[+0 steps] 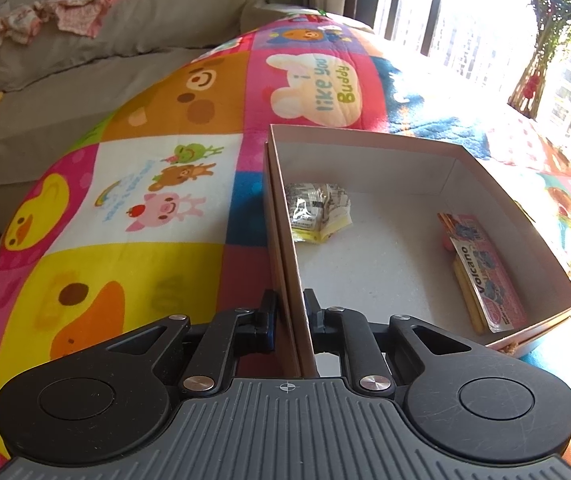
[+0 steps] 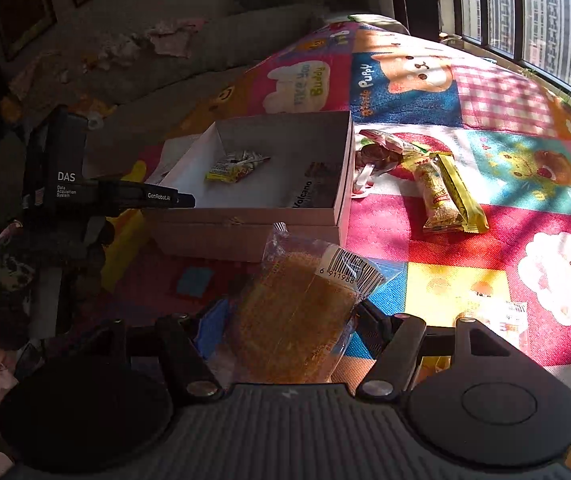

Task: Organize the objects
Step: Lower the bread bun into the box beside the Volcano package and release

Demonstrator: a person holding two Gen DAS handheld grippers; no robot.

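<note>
A shallow cardboard box (image 1: 369, 140) lies on a cartoon play mat (image 1: 137, 184). My left gripper (image 1: 290, 312) is shut on the box's near left wall. Inside lie a crumpled yellow snack packet (image 1: 319, 210) and a "Volcano" packet (image 1: 485, 276). In the right wrist view the box (image 2: 245, 216) sits ahead, with the left gripper's body (image 2: 61, 184) at its left side. My right gripper (image 2: 289, 320) is shut on a clear-wrapped golden cake packet (image 2: 297, 320), held in front of the box's near wall.
Several snack packets lie on the mat right of the box: a sesame bar (image 2: 439, 196), a yellow bar (image 2: 461, 196), a brown wrapped sweet (image 2: 377, 156). Another packet (image 2: 515, 318) lies near right. A grey sofa (image 1: 85, 60) with clothes stands behind. Windows (image 2: 525, 12) are far right.
</note>
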